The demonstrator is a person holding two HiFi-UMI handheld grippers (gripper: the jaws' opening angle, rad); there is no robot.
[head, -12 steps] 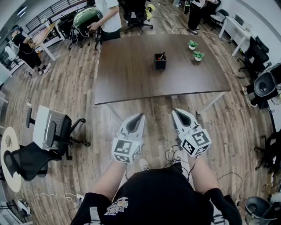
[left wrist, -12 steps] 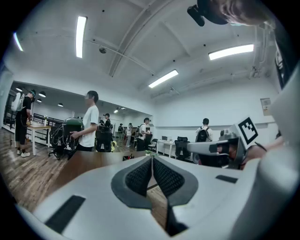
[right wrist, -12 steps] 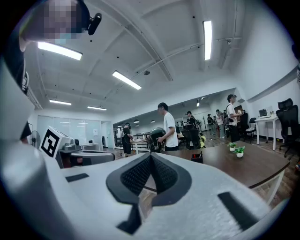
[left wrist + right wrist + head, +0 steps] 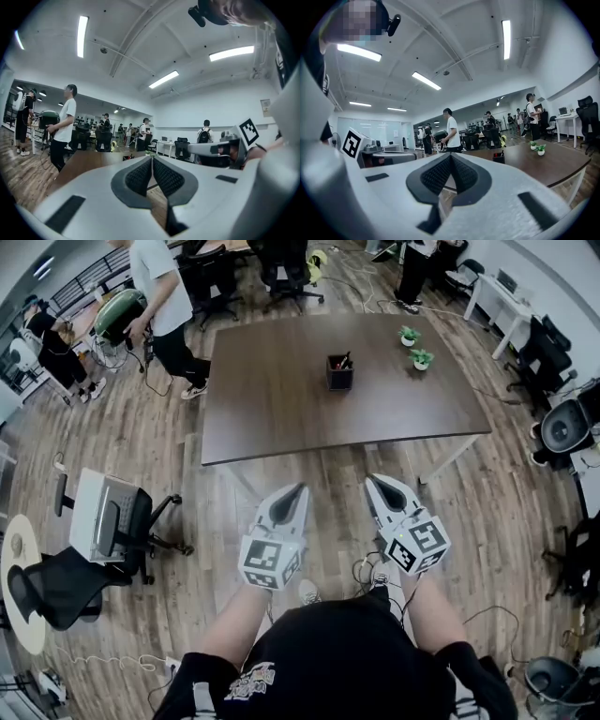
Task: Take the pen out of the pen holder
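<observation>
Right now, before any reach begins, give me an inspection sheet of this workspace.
Surface: dark brown rectangular wooden table.
Job's things: black square pen holder near the table's middle, pens standing in it.
Clutter: two small green potted plants in white pots at the table's far right.
Grippers: left hand-held gripper and right hand-held gripper both shut, empty, over the floor short of the table.
Cables: dark cables on the floor by the person's feet.
Surroundings: wood-plank floor; grey and black office chair at left; person in a white shirt beyond the table's far left corner.
</observation>
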